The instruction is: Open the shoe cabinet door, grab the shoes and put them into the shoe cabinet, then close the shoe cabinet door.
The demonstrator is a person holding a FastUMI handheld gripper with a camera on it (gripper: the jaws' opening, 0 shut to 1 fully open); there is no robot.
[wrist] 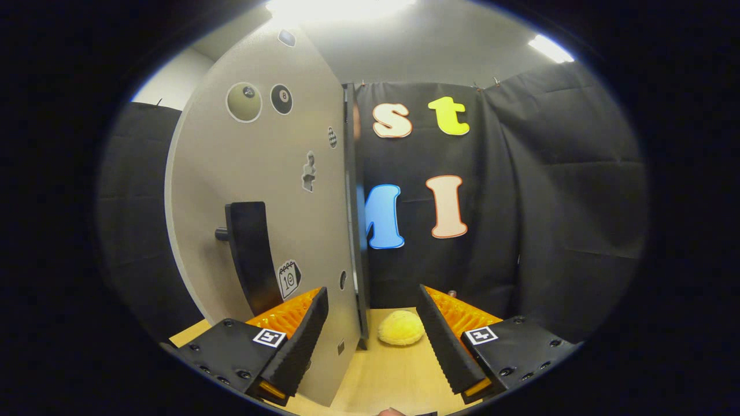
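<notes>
Black cloth walls back a wooden floor [381,381], where a fuzzy yellow shoe [401,327] lies beyond the gripper [372,341], whose 2 fingers are spread with nothing between them. Just ahead stands the grey shoe cabinet door [260,173], swung out edge-on, with a black handle [251,254] and stickers: an 8-ball [281,99] and a calendar reading 10 [289,278].

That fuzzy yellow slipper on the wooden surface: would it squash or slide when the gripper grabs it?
The fuzzy yellow slipper looks plush, so it would probably squash rather than resist. Its rounded, puffy shape suggests it is light for its size. On the smooth wooden surface it may slide if nudged. The gripper is open, holding nothing.
</notes>
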